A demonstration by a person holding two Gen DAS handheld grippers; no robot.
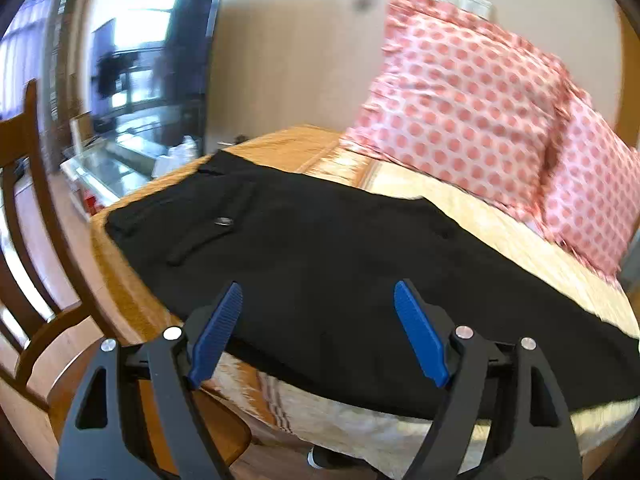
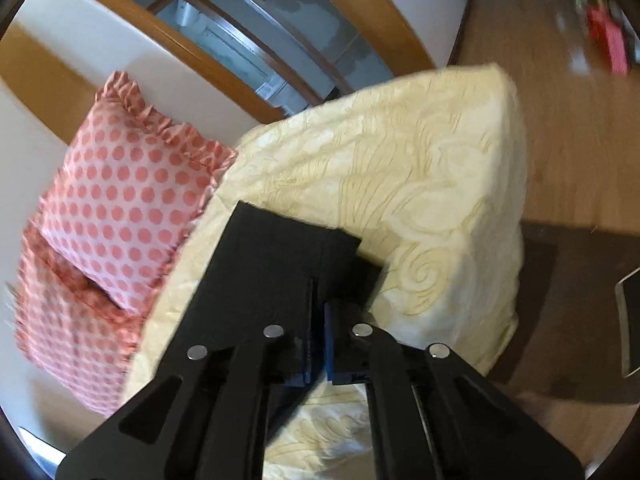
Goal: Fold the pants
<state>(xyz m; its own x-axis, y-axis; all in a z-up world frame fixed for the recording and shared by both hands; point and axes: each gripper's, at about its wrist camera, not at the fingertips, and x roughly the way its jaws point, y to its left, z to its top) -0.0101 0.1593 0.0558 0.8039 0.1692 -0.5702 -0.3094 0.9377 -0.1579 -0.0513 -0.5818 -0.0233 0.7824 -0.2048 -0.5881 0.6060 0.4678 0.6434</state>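
With the pants (image 1: 320,248) laid flat on the bed (image 1: 500,224), the left gripper (image 1: 318,332) held agape and the right gripper (image 2: 319,344) clamped on the legs, the hem should be carried evenly toward the waistband.

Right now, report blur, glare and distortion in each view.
Left wrist view: window glare on the TV screen, motion blur on the polka-dot pillows, bed edge bowed by fisheye. Right wrist view: pillows and floor smeared, black pants nearly featureless.
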